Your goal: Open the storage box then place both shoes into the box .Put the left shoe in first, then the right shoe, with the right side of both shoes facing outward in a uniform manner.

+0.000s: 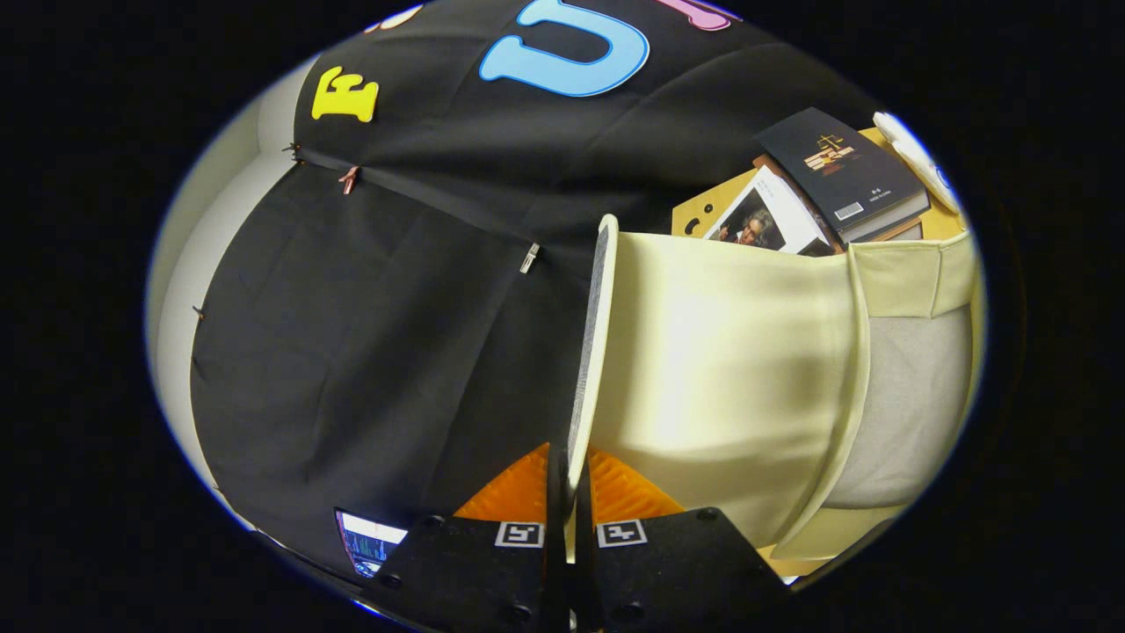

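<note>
Gripping box lid point(591, 352), label point(847, 211) illegible.

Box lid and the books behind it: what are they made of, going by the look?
Box lid: looks like smooth cream plastic with a soft sheen, judging by the bright glare patch and moulded rim; its thin edge sits clamped between the gripper fingers. Box inside seems matte grey, possibly fabric or plastic; unclear. Books: paper with glossy printed covers, visible page edges.
</note>
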A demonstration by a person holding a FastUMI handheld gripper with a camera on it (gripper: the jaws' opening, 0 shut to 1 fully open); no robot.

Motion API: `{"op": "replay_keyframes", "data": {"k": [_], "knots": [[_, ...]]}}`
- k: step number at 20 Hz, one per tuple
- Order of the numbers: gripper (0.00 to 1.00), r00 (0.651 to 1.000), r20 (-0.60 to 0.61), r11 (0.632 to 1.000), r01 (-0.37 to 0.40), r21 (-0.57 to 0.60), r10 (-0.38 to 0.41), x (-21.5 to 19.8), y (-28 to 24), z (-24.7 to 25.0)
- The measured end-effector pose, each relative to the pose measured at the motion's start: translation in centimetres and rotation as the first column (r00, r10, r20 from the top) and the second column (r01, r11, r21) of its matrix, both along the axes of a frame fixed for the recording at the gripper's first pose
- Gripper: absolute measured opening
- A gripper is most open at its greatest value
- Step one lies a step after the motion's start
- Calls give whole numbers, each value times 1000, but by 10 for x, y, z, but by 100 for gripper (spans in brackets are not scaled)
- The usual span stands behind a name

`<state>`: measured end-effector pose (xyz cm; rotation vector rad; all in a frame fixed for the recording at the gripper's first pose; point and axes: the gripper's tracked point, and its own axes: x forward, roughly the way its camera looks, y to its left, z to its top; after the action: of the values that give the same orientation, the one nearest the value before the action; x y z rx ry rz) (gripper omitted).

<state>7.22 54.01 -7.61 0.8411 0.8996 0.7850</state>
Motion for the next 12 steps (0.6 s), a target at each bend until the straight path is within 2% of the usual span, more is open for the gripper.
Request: {"op": "replay_keyframes", "data": {"k": [5, 7, 8, 10, 12], "knots": [[9, 999, 3, 999, 34, -32, -34, 7, -5, -3], [68, 997, 44, 997, 58, -53, -55, 12, -5, -11], [97, 996, 52, 996, 71, -57, -68, 12, -25, 2], [97, 987, 114, 988, 121, -92, -110, 17, -53, 9], [97, 961, 234, 966, 189, -178, -145, 28, -94, 11]]}}
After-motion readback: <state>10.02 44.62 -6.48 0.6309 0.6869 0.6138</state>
